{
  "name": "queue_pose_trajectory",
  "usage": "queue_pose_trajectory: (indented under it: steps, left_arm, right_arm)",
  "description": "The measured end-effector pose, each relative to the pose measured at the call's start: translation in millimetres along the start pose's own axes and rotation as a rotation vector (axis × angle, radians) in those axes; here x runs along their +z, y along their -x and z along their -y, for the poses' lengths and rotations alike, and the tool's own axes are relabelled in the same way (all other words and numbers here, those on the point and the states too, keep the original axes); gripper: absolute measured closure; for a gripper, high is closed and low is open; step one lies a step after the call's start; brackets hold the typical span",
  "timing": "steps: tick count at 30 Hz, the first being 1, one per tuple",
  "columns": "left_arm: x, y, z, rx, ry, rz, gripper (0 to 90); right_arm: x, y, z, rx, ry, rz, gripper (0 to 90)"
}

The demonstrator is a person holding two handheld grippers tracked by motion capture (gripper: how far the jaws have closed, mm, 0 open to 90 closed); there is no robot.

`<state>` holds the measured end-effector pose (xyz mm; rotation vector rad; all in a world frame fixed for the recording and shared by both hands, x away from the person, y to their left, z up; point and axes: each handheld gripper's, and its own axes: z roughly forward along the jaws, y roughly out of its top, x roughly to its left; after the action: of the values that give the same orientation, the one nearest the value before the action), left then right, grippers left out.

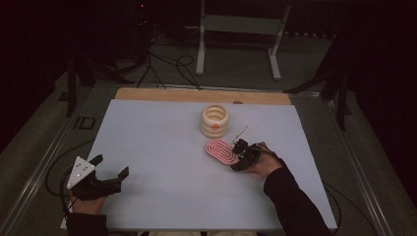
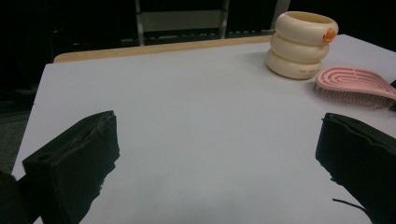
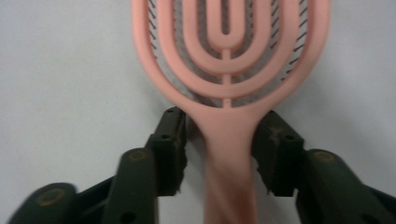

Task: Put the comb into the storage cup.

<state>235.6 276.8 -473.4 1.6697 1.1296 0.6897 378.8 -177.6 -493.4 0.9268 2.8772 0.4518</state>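
A pink hairbrush (image 1: 221, 150) lies bristles down on the white table top (image 1: 162, 147), right of centre. Its handle points toward my right gripper (image 1: 236, 156). In the right gripper view the two jaws of my right gripper (image 3: 219, 123) stand either side of the brush (image 3: 229, 46) handle, with a thin gap on the left side, so it is open around the handle. My left gripper (image 1: 112, 165) rests at the front left, open wide and holding nothing. The left gripper view looks past my left gripper (image 2: 217, 135) to the brush (image 2: 352, 81) at far right.
A cream holder shaped like three stacked rings (image 1: 215, 120) stands upright just behind the brush, with an orange mark on its side (image 2: 301, 44). A wooden strip (image 1: 196, 95) borders the table's far edge. Beyond it are a metal stand (image 1: 241, 29) and floor cables (image 1: 167, 69).
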Motion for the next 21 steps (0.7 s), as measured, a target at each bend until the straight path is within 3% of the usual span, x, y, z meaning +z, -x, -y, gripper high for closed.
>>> queue_pose_trajectory:
  steps: [10, 16, 21]
  left_arm:
    - [0.2, 0.3, 0.1, 0.0, -0.002, 0.001, 0.3]
    - [1.1, 0.6, 0.5, 0.0, -0.013, 0.001, 0.3]
    - [2.4, 2.1, 0.4, 0.003, -0.017, 0.003, 0.3]
  right_arm:
    - [-0.9, -0.1, -2.7, 0.03, -0.046, 0.006, 67.2]
    - [-3.4, -2.8, 2.4, -0.011, -0.057, 0.022, 69.7]
    - [-4.2, -5.0, 6.0, -0.016, -0.041, 0.008, 69.9]
